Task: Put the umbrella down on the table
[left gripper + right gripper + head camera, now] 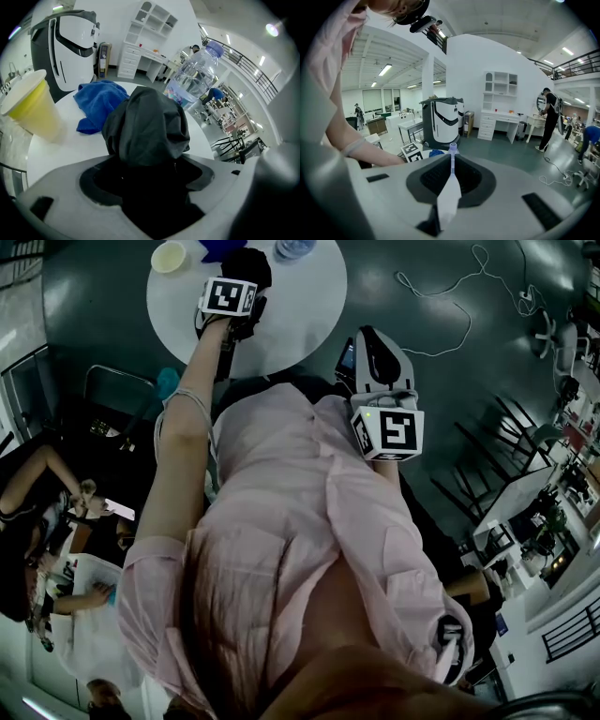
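A folded black umbrella (147, 126) fills the jaws of my left gripper (147, 164), which is shut on it. In the head view the left gripper (236, 287) holds the umbrella (248, 263) over the round white table (300, 306), near its front half. Whether the umbrella touches the tabletop (70, 150) I cannot tell. My right gripper (375, 338) hangs off the table's right edge, close to my body. In its own view the right gripper (451, 173) is shut on a thin pale lavender stick (451, 187) that pokes out between the jaws.
On the table stand a yellow cup (30, 105), a crumpled blue cloth (101, 103) and a water bottle (192, 75), all just beyond the umbrella. A white robot (70, 44) stands behind the table. A chair (117, 390) and seated people (56, 512) are at left, and a cable (450, 306) lies on the floor at right.
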